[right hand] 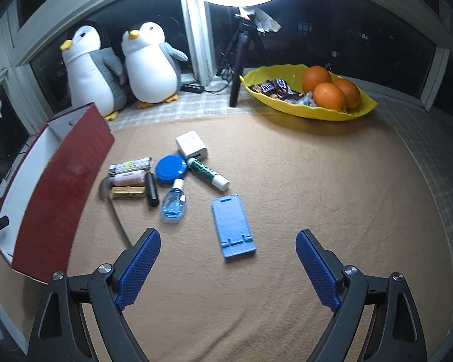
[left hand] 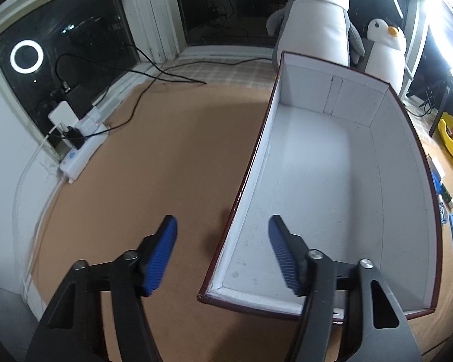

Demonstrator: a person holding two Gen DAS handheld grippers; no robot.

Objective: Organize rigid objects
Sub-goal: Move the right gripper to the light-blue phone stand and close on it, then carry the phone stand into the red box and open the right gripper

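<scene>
Box, red outside and white inside, is being straddled at its left wall by the half-open, empty left gripper, while the blue stand is being framed between the wide-open, empty right gripper jaws.

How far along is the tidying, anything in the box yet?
Nothing done: the box is empty. In hand: the left gripper straddles its near wall without gripping; the right gripper, open, frames the blue phone stand. Left: that stand and the small items on the mat.
</scene>
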